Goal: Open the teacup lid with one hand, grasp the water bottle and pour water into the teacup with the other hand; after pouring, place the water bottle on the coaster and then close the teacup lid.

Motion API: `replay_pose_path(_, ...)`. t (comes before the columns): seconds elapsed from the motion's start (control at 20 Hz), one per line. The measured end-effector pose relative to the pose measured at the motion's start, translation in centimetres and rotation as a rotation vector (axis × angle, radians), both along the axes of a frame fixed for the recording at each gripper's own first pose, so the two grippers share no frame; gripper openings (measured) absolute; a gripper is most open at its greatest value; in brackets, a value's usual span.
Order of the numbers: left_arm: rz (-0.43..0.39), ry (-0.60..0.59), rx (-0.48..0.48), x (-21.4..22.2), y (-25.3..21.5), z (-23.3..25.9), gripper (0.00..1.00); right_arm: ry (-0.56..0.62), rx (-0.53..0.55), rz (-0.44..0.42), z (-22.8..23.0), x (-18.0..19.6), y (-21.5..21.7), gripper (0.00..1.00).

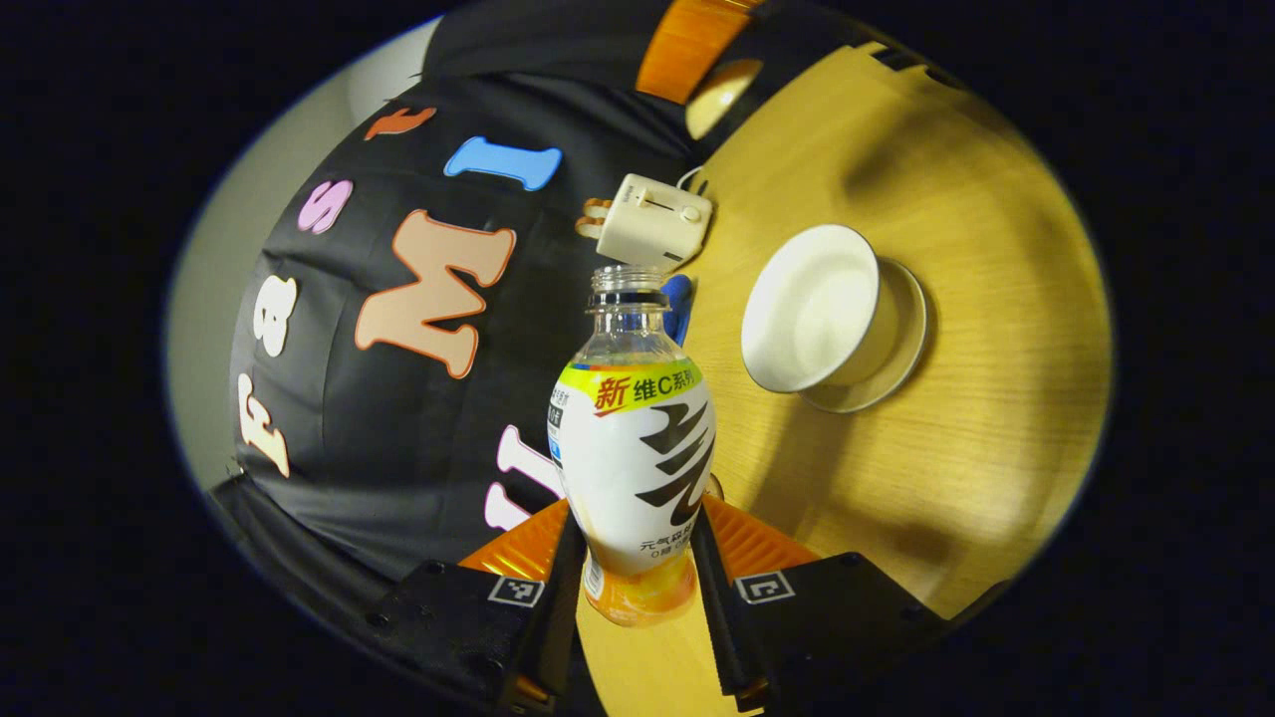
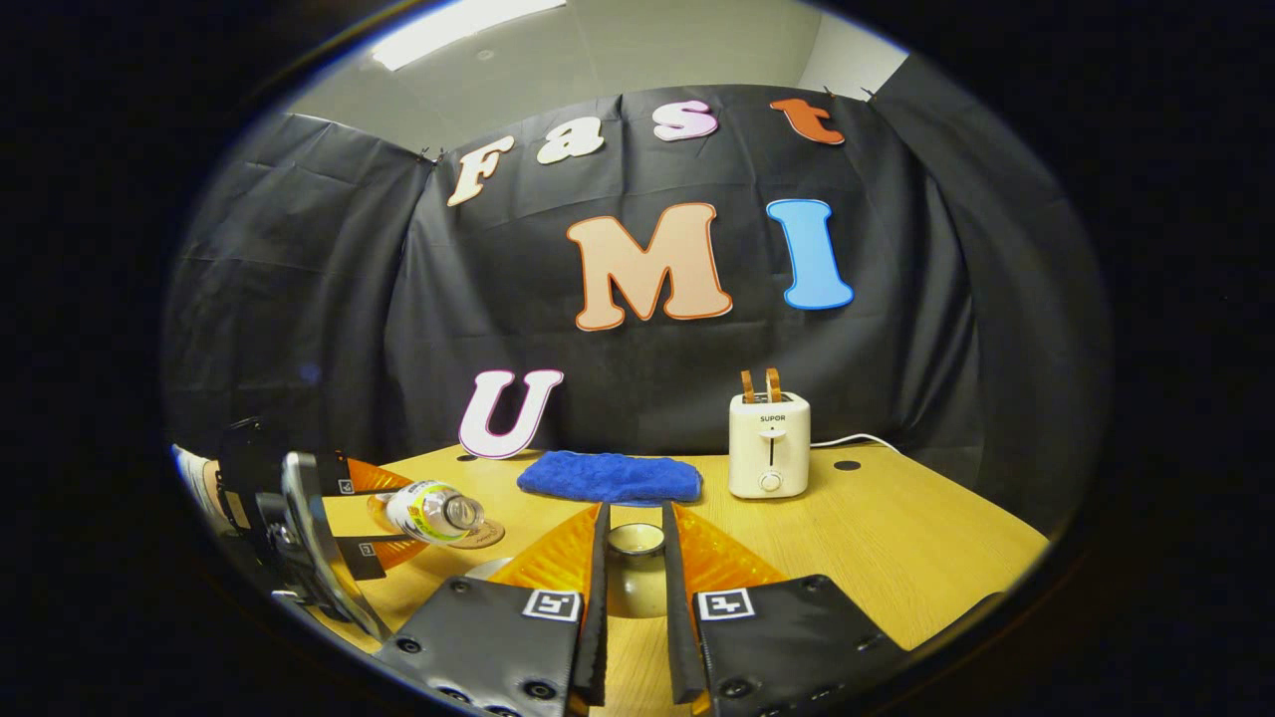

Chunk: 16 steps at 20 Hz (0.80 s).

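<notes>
Here we see the left gripper (image 1: 637,568) clamped on the lower body of the water bottle (image 1: 635,448), both fingers pressing its sides. The bottle is uncapped and tipped over, its open mouth pointing toward the teacup (image 1: 812,309), which sits uncovered on its saucer (image 1: 901,344) on the bench (image 1: 976,468). In the right gripper view, we find the same bottle (image 2: 430,511) lying near-horizontal in the far gripper, above a round coaster (image 2: 483,538). The right gripper (image 2: 635,568) holds the teacup lid (image 2: 636,558) by its knob, fingers closed against it on both sides. Behind it lie a blue cloth (image 2: 610,477) and a toaster (image 2: 768,443), well apart from the cup.
</notes>
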<state>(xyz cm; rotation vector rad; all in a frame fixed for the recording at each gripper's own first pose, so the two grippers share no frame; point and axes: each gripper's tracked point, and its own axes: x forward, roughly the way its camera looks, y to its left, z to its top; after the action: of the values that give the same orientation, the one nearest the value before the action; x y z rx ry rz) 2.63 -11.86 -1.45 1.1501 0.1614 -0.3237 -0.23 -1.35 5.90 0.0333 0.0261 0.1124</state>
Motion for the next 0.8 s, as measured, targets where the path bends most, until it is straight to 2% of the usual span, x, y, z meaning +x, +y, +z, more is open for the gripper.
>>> replay_pose_path(0.45, 0.119, 0.046, -0.459, 1.4, 1.2, 0.9, 0.54, 0.000, -0.010, 0.016, 0.1, -0.2, 0.8, 0.28)
replay_pose_path(0.8, 0.207, 0.056, -0.744, 3.9, 3.4, 2.1, 0.55, 0.008, -0.017, 0.013, -0.2, -0.1, 0.7, 0.27)
